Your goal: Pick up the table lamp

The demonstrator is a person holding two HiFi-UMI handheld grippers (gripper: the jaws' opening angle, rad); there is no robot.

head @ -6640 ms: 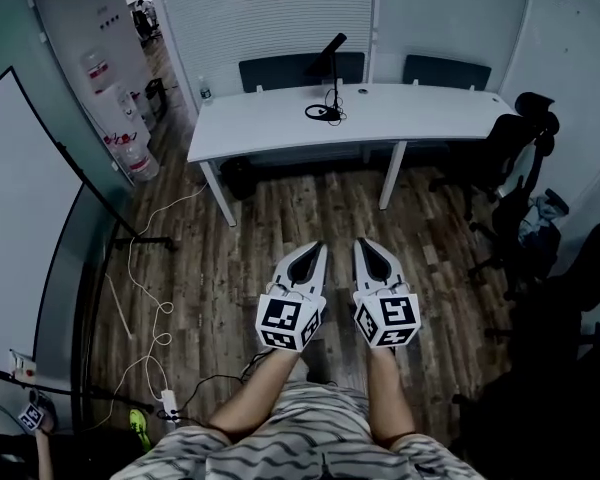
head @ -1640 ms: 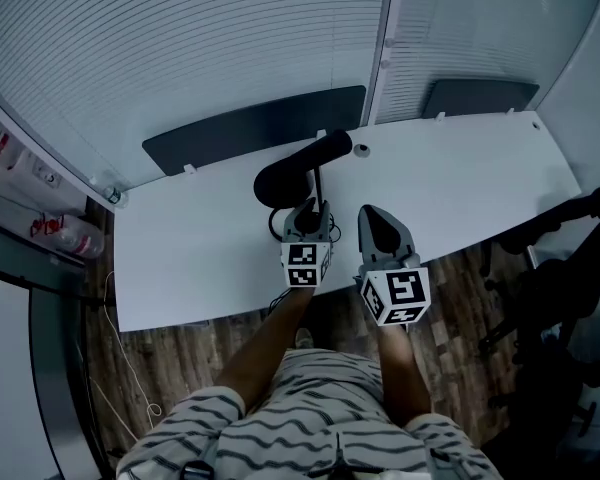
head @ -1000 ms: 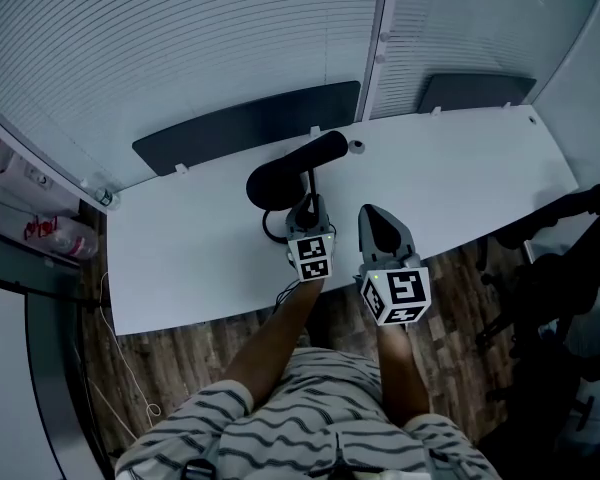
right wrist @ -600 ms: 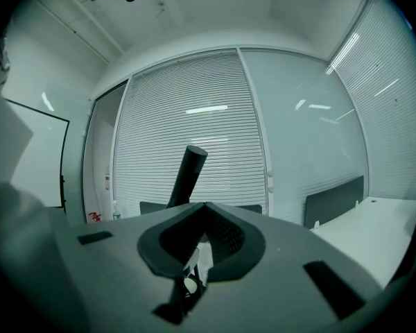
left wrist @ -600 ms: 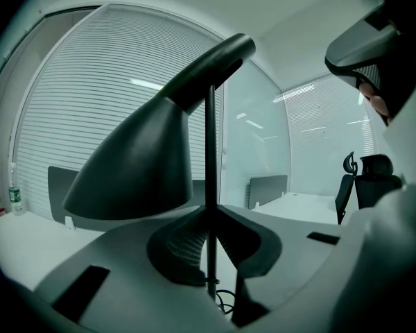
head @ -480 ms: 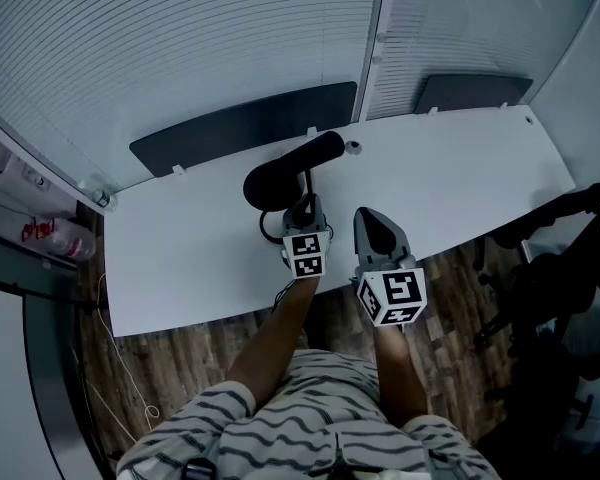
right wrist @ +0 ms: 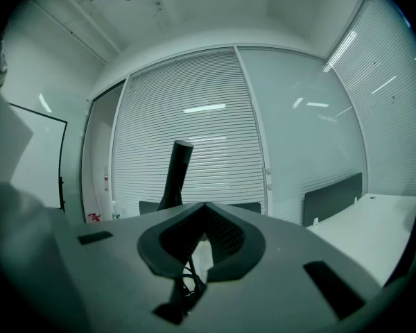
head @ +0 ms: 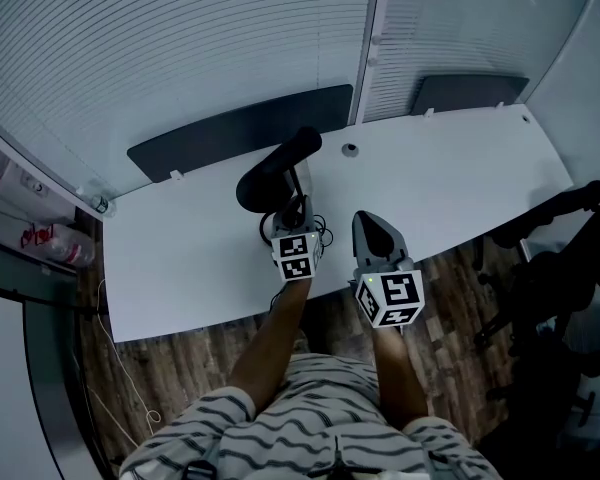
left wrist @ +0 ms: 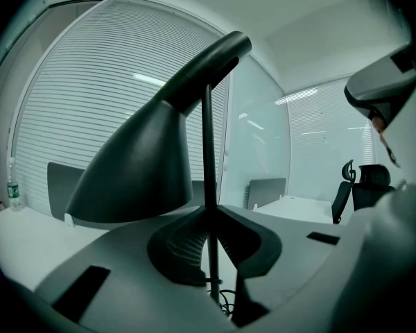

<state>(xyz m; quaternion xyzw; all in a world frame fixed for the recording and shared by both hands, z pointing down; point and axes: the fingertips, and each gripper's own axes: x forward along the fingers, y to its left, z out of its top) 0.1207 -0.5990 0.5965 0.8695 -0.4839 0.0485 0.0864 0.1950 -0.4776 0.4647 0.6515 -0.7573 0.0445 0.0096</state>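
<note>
A black table lamp (head: pixel 270 171) with a cone shade stands over the white table (head: pixel 180 258). My left gripper (head: pixel 294 208) is shut on its thin upright stem (left wrist: pixel 209 151), which runs between the jaws in the left gripper view, under the shade (left wrist: pixel 135 168). The lamp's base is hidden below that gripper; its black cable (head: pixel 323 234) coils beside it. My right gripper (head: pixel 366 220) hangs shut and holds nothing, just right of the lamp near the table's front edge. In the right gripper view the lamp (right wrist: pixel 174 175) rises beyond the closed jaws (right wrist: pixel 204 205).
A round cable grommet (head: pixel 350 149) sits in the table behind the lamp. Two dark panels (head: pixel 240 133) line the table's far edge below slatted blinds. A black office chair (head: pixel 570 218) stands at the right, and a small bottle (head: pixel 100 205) at the table's far left corner.
The left gripper has shifted a little left and nearer with the lamp in it. The lamp's head has swung left, away from the grommet. The right gripper has hardly moved.
</note>
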